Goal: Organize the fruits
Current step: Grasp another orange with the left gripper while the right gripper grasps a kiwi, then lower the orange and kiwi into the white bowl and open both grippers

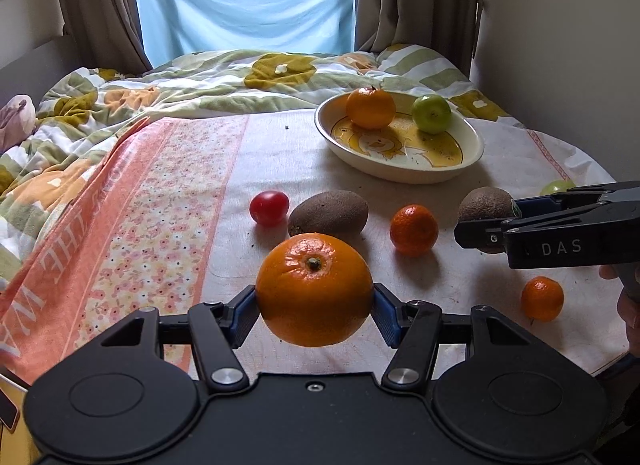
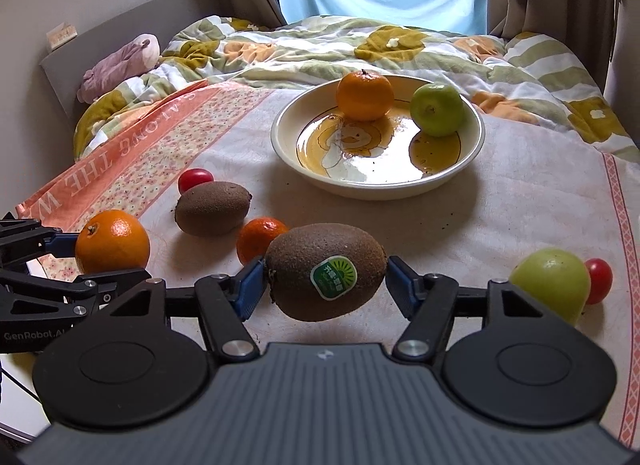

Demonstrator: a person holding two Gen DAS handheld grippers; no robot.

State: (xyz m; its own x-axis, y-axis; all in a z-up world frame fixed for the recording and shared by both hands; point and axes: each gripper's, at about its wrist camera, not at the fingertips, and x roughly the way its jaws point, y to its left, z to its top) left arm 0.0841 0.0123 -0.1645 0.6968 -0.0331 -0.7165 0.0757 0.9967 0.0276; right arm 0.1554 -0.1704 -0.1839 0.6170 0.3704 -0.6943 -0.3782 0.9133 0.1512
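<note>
We've got the left gripper (image 1: 315, 307) clamped on an orange (image 1: 314, 289), held clear of the cloth (image 1: 280, 153). Right gripper (image 1: 486, 225) comes in from the right edge, pinching a kiwi (image 1: 482, 205). On the cloth: tomato (image 1: 269, 207), second kiwi (image 1: 328, 212), two mandarins (image 1: 414, 230) (image 1: 542, 298). The bowl (image 1: 400, 173) holds an orange and a green apple (image 1: 431, 114).

The left tool (image 1: 315, 311) points downward, its blue pads pressing both sides of an orange (image 1: 315, 289) lifted clear. The right tool (image 2: 325, 285), angled likewise, grips a kiwi (image 2: 326, 271) across its ends.
</note>
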